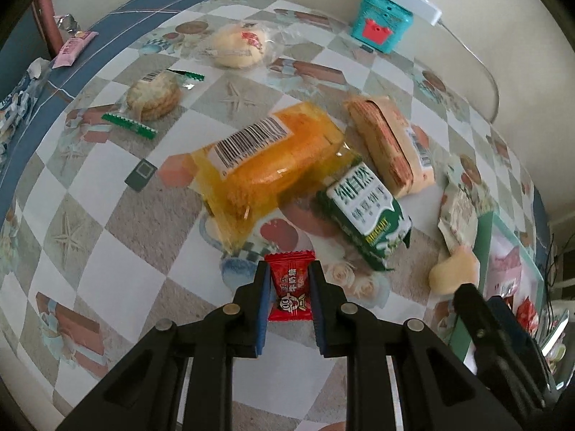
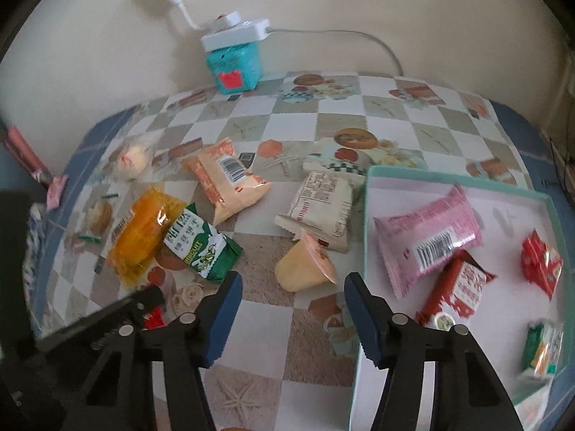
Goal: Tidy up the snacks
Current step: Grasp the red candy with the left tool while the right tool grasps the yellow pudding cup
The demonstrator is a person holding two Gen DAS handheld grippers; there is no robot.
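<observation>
My left gripper (image 1: 289, 269) is shut on a small red candy (image 1: 289, 287), held just above the checked tablecloth. Ahead of it lie an orange cake pack (image 1: 266, 154), a green biscuit pack (image 1: 363, 212) and a peach wafer pack (image 1: 391, 147). In the right wrist view my right gripper (image 2: 293, 280) stands open with nothing between its pads. A yellow pudding cup (image 2: 305, 269) lies on its side just beyond its fingertips. The teal-rimmed tray (image 2: 449, 179) to the right holds a pink packet (image 2: 427, 237), a red-white packet (image 2: 463, 287), red candies (image 2: 541, 265) and a green-orange pack (image 2: 542, 348).
A beige packet (image 2: 323, 204) lies left of the tray. A wrapped bun (image 1: 237, 45) and round biscuits (image 1: 154, 95) sit further left. A teal tin with a white power strip on top (image 2: 233, 68) stands against the back wall. A pink sachet (image 1: 72, 48) lies near the table's left edge.
</observation>
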